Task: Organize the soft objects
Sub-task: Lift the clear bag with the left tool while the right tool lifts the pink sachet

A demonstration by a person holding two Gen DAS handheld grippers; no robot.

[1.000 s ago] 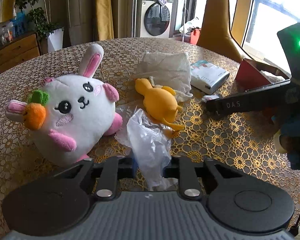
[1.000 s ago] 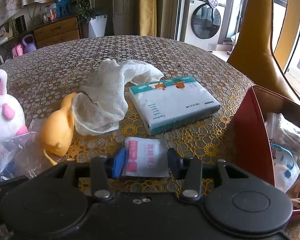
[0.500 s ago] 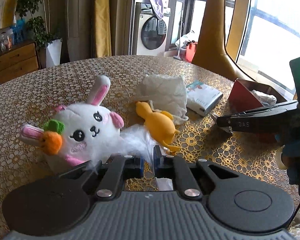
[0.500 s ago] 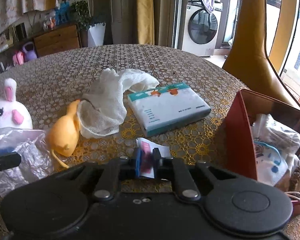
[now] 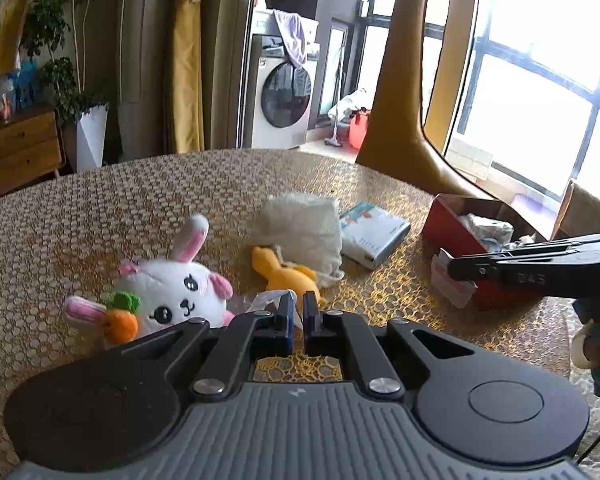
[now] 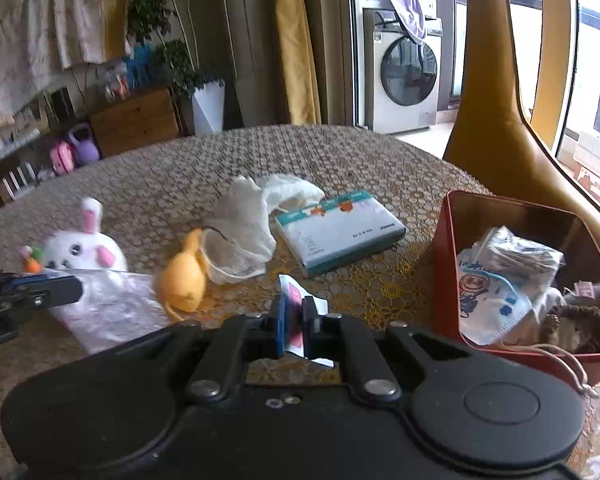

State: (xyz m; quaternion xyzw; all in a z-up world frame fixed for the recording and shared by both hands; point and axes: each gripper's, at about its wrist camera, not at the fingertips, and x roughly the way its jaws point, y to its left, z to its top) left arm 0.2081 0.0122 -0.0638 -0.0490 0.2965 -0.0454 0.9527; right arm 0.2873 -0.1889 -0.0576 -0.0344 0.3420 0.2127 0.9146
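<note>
My left gripper (image 5: 298,306) is shut on a crumpled clear plastic bag (image 5: 266,300), which hangs from it above the table in the right wrist view (image 6: 112,304). My right gripper (image 6: 294,314) is shut on a small white and pink packet (image 6: 296,294), held off the table beside the red box (image 6: 446,260). A white bunny plush (image 5: 172,296) with a carrot lies left of the bag. A yellow duck plush (image 5: 288,276) lies just beyond my left fingertips, against a white mesh cloth (image 5: 304,232).
A flat tissue pack (image 6: 340,228) lies right of the cloth. The red box holds face masks and other soft items. A round table with a gold lace cover (image 5: 100,216) carries everything. A tan chair back (image 6: 496,128) stands behind the box.
Both grippers closed, the left on the plastic bag and the right on the packet, then rose with them. The bag left the table. The right gripper also shifted toward the red box.
</note>
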